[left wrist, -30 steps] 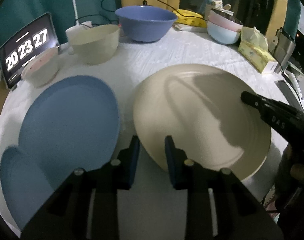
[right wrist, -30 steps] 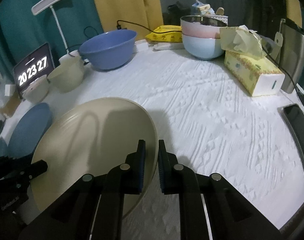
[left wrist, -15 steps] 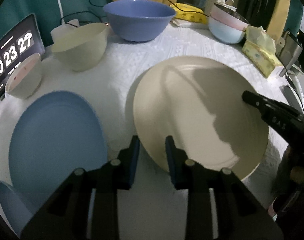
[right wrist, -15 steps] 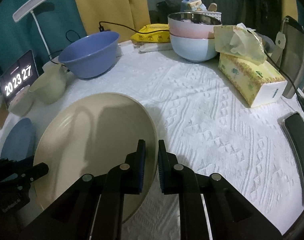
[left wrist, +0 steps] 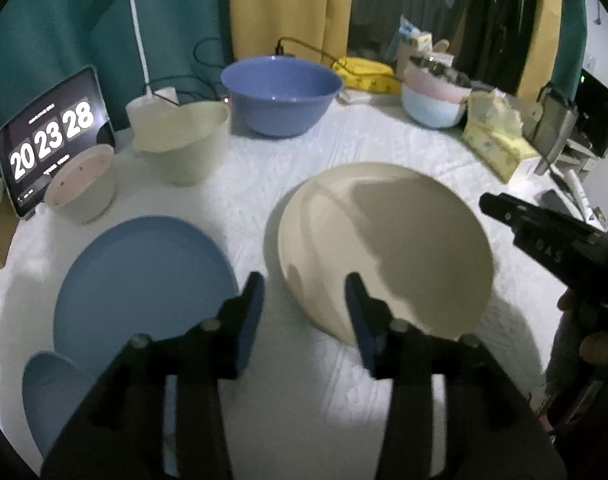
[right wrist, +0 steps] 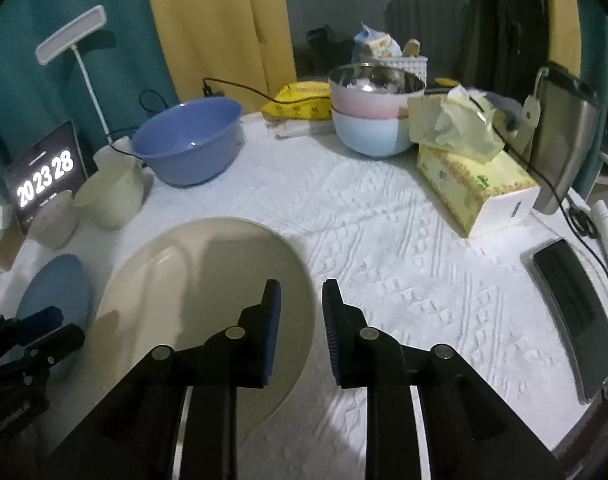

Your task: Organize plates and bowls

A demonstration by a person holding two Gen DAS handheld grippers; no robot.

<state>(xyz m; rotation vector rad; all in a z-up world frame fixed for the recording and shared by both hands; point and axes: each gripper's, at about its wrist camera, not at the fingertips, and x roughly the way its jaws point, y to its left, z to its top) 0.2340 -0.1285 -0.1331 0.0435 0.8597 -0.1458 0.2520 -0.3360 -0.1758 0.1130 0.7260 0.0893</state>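
A large cream plate [left wrist: 384, 248] [right wrist: 208, 280] lies on the white cloth. My left gripper [left wrist: 304, 292] hovers over its near left rim. The jaws are opening and stand well apart, and the pads do not touch the rim. My right gripper [right wrist: 302, 292] hangs over the plate's right rim with its jaws also opening and nothing pressed between them. Left of the cream plate lies a blue plate [left wrist: 144, 280] [right wrist: 56, 292], with a smaller blue dish [left wrist: 52, 384] at the near left edge.
Behind stand a blue bowl [left wrist: 280, 92], a cream bowl [left wrist: 188, 144], a small pink-rimmed bowl [left wrist: 80, 188] and stacked pink and pale blue bowls [right wrist: 372, 120]. A tissue box [right wrist: 476, 184], a phone [right wrist: 572, 304] and a clock tablet [left wrist: 52, 140] ring the table.
Both grippers were shut on the cream plate's rim and have let go, their jaws now apart. Both have lifted up and back a little. The plate stays on the cloth.
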